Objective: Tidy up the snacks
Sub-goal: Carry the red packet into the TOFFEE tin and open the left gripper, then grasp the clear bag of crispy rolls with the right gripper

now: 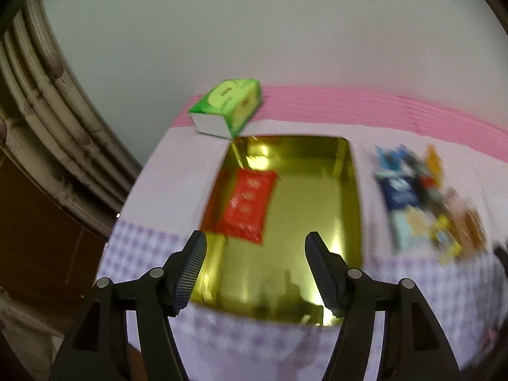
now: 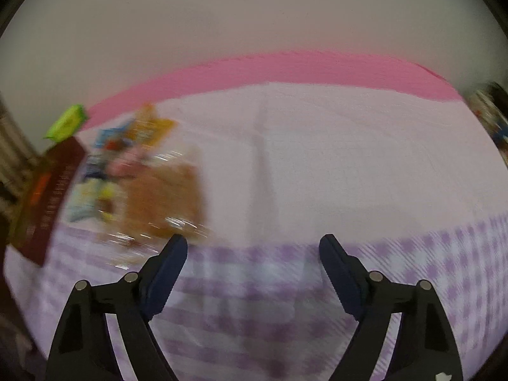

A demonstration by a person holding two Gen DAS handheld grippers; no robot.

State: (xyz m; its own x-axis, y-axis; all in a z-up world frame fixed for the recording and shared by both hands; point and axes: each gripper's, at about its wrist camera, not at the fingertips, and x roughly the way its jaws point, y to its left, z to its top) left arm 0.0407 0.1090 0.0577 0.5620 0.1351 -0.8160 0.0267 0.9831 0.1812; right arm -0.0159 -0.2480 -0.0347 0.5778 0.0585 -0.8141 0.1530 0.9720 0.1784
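Observation:
A shiny gold box [image 1: 317, 222] lies open on the table with one red snack packet [image 1: 246, 208] in its left half. My left gripper [image 1: 255, 247] is open and empty, hovering over the box's near part. A blurred pile of snack packets [image 1: 422, 203] lies to the right of the box. In the right wrist view the pile [image 2: 139, 177] sits at the left, with a large orange-brown clear bag [image 2: 165, 203] nearest. My right gripper [image 2: 252, 250] is open and empty, to the right of that bag. The box's dark red outer side [image 2: 47, 197] shows at far left.
A green tissue pack [image 1: 227, 108] lies at the table's far left corner, also seen blurred in the right wrist view [image 2: 66, 122]. The table has a lilac checked cloth [image 2: 285, 301] with a pink band [image 2: 285, 66] at the far edge. A wall stands behind.

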